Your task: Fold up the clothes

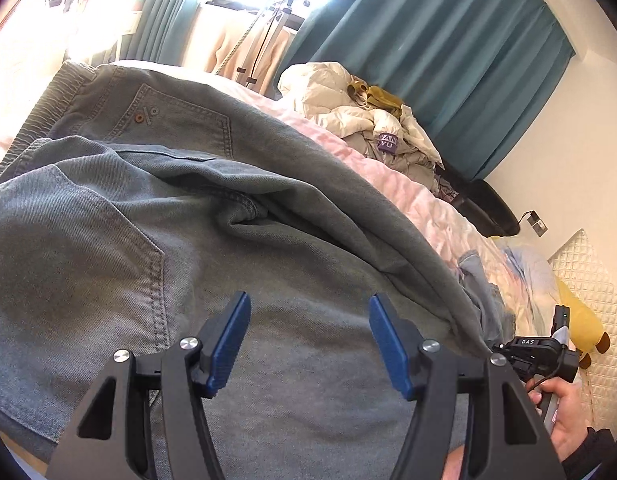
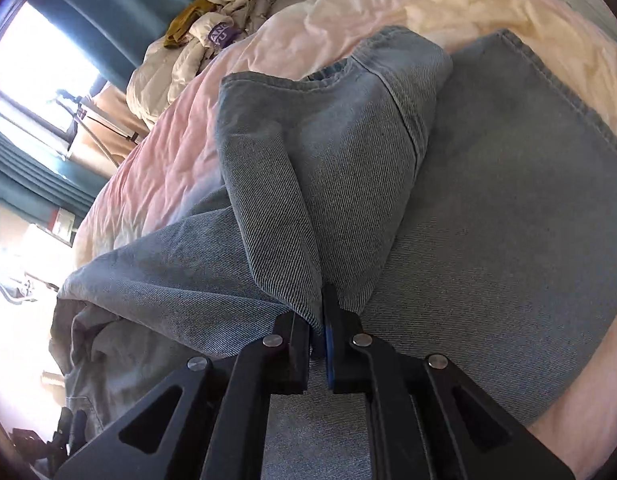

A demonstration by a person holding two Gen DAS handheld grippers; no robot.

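The right gripper (image 2: 322,320) has its jaws clamped on a raised fold of the jeans (image 2: 448,208). The left gripper (image 1: 308,344) hovers over the jeans (image 1: 168,220), jaws apart and empty. The jeans lie spread on the bed's pink quilt (image 1: 388,168); beyond them sits a crumpled cream jacket (image 1: 348,108).

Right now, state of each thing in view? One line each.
jeans: spread on the bed, part folded, one leg fold lifted
left gripper: open, over the jeans, nothing between its pads
right gripper: shut on a denim fold
white jacket: crumpled heap, unfolded
pink quilt: spread under the jeans, wrinkled
curtains: partly drawn, window lit
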